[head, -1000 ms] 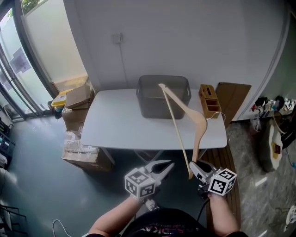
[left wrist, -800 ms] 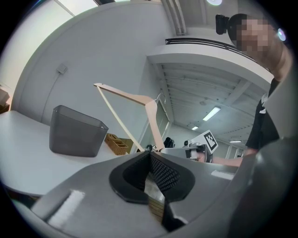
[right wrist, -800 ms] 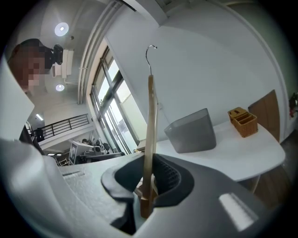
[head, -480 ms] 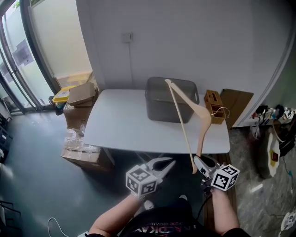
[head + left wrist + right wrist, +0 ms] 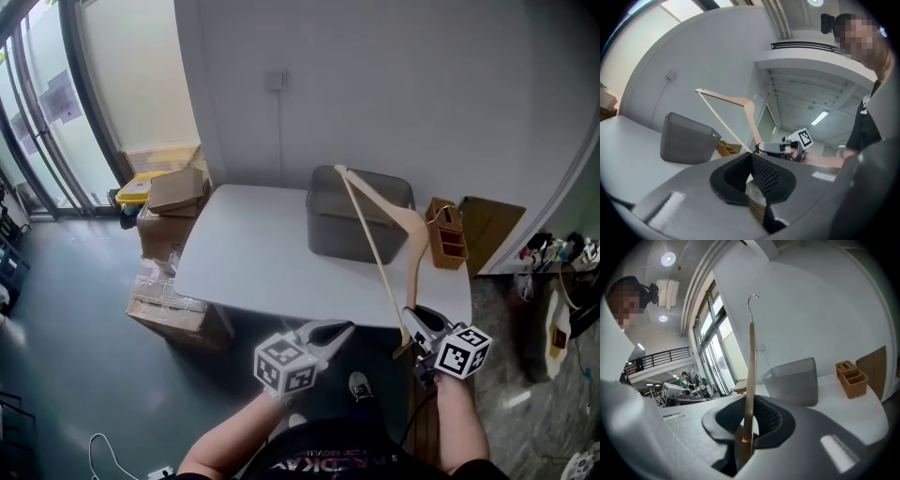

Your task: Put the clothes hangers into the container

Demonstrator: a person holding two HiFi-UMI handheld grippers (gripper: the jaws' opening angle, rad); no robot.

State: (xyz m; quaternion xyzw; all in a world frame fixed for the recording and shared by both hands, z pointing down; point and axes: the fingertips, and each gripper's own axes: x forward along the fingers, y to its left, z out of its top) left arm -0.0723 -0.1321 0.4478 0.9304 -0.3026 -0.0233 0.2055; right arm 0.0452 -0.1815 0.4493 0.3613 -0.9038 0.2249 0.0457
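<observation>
A pale wooden clothes hanger (image 5: 372, 255) stands tilted in the air, and my right gripper (image 5: 413, 325) is shut on its lower end. Its far tip shows over the grey plastic container (image 5: 359, 230), which stands at the back of the white table (image 5: 248, 258). In the right gripper view the hanger (image 5: 751, 362) rises straight up from between the jaws of the right gripper (image 5: 749, 423), with the container (image 5: 792, 380) beyond. My left gripper (image 5: 332, 330) hangs shut and empty before the table's front edge. The left gripper view shows the hanger (image 5: 722, 96) and the container (image 5: 686, 140).
A small wooden organiser box (image 5: 445, 234) stands on the table right of the container. Cardboard boxes (image 5: 173, 202) are stacked on the floor left of the table. A brown board (image 5: 492, 225) leans on the wall at the right. Glass doors run along the left.
The table and container have shifted right and slightly nearer in the head view. The right gripper keeps its hold on the hanger. The left gripper stays shut.
</observation>
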